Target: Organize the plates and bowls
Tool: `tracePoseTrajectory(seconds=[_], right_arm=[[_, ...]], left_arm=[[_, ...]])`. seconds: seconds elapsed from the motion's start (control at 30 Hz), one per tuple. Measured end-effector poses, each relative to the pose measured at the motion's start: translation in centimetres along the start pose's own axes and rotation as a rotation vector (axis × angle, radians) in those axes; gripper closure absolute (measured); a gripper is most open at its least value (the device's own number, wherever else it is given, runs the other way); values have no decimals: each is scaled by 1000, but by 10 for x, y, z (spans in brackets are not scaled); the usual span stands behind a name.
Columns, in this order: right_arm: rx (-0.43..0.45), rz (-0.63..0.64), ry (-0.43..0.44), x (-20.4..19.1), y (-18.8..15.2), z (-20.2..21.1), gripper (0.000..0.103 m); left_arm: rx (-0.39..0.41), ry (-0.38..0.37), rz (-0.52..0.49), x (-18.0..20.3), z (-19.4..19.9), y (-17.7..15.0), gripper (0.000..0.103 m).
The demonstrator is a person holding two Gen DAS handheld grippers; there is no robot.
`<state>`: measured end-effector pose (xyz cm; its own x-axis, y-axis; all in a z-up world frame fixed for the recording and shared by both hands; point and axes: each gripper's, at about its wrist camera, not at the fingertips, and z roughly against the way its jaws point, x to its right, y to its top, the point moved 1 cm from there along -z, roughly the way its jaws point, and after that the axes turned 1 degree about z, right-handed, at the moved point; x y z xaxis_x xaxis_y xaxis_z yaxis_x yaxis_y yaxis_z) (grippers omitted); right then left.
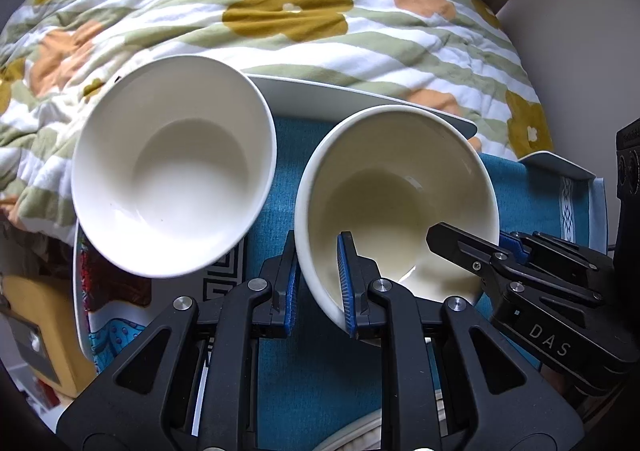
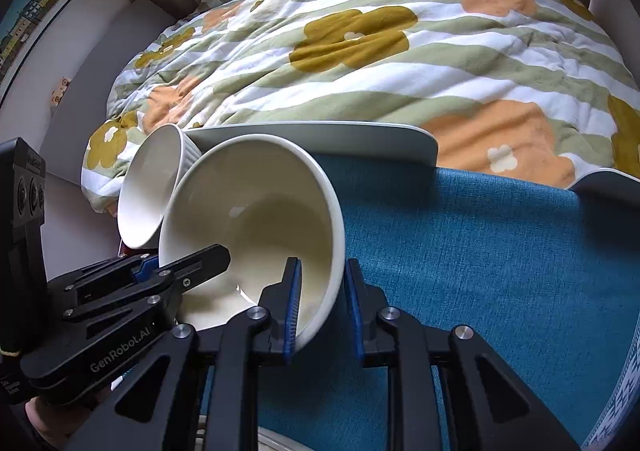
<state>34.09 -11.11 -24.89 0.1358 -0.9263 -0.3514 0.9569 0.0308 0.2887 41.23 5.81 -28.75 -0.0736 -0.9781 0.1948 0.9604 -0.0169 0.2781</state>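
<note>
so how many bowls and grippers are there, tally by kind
bowls: 2, a cream bowl pinched at its rim by both grippers, and a white bowl beside it
grippers: 2, left gripper and right gripper
total: 4

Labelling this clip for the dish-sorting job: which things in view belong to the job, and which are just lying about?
Job: cream bowl straddled at its rim by left gripper and right gripper; white bowl; white plate.
Lying about: flowered quilt, teal cloth, framed picture.
</note>
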Motion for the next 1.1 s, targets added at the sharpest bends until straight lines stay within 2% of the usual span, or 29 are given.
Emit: tracePoseTrajectory(seconds=[0.27,0.57,0.83,1.1], right_arm=[[62,-18,-1,2,-6,32,83],[156,-36,-7,15,-29,101,83],[191,-59,-14,51,-79,170,83],[214,-61,-45,112,-135,229,83]], left_arm=[[55,-12,-43,20,32,-2,87],[125,-31,-100,75,87,-23,87],[140,-43,-130,153,126,-73,87],[127,-70,-173,245,133,-128,87]])
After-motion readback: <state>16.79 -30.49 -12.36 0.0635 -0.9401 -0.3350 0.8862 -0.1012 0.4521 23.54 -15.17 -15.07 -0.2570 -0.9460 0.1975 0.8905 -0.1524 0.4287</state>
